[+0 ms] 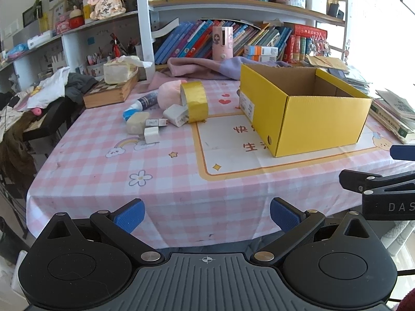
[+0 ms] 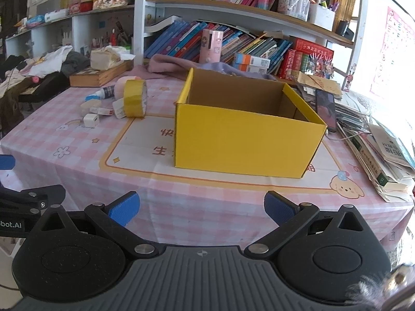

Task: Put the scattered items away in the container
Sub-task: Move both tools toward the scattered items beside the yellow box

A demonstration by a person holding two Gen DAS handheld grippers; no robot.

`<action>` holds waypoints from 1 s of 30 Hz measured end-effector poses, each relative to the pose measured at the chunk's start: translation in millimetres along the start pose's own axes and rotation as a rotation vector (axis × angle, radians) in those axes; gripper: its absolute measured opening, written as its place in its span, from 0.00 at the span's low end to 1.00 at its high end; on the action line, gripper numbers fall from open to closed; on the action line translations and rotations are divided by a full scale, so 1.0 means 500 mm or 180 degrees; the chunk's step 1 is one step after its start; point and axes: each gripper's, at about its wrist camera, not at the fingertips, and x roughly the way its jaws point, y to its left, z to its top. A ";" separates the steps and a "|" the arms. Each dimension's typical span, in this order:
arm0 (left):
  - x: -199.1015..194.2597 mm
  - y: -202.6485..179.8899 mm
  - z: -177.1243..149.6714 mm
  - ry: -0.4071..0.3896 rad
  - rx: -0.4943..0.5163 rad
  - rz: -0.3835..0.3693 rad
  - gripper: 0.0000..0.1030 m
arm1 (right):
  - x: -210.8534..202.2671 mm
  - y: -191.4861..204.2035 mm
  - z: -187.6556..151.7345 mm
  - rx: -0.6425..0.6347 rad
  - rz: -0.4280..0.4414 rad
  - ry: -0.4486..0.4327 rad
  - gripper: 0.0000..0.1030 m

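left wrist: left gripper (image 1: 207, 215) is held spread and empty at the table's near edge; shiny gold tape roll (image 1: 194, 101) is seen on edge among small clutter, left of the open yellow cardboard box (image 1: 306, 114) | right wrist: right gripper (image 2: 201, 207) is likewise spread, empty; the roll is judged light, rigid, slick, best pinched across its flat faces.

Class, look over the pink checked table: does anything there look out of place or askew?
Yes. The gold tape roll stands on edge, leaning on a white charger, amid small items strewn left of the yellow box, which looks empty.
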 end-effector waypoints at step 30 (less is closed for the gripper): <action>-0.015 0.069 -0.033 0.0202 -0.0163 0.0138 1.00 | 0.012 0.094 0.011 -0.0296 0.0483 0.0057 0.80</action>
